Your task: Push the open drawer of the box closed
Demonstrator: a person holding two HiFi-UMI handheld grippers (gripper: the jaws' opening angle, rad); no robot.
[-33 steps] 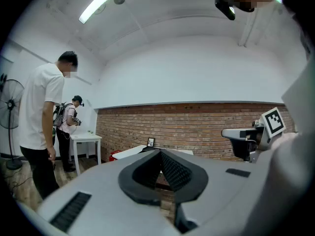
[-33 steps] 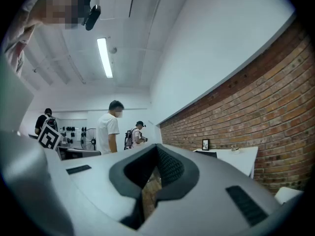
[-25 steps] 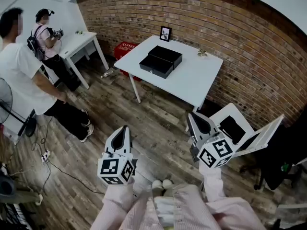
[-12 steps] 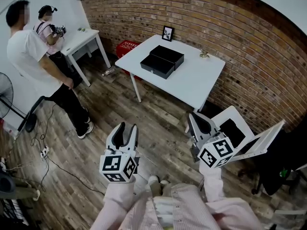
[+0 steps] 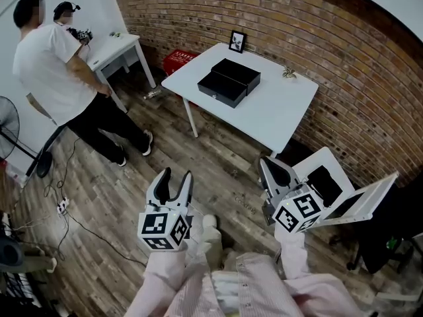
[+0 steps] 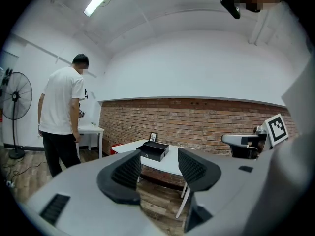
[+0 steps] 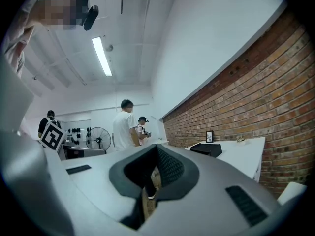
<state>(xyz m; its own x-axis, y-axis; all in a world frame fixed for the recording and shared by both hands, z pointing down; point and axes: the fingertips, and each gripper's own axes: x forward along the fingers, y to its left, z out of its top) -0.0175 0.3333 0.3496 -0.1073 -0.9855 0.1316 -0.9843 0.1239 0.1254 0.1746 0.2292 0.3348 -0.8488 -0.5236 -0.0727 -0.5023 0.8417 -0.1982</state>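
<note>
Drawer stands open, far ahead of the fingers. Left gripper has just been opening, its fingers apart and empty; right gripper fingers are together. I judge an off-centre push could slide the box across the surface instead.

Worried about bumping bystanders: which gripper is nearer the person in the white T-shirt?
Left. The left gripper, whose jaws have just been opening with nothing between them, is right of the person in the white T-shirt; the right gripper is farther right.
</note>
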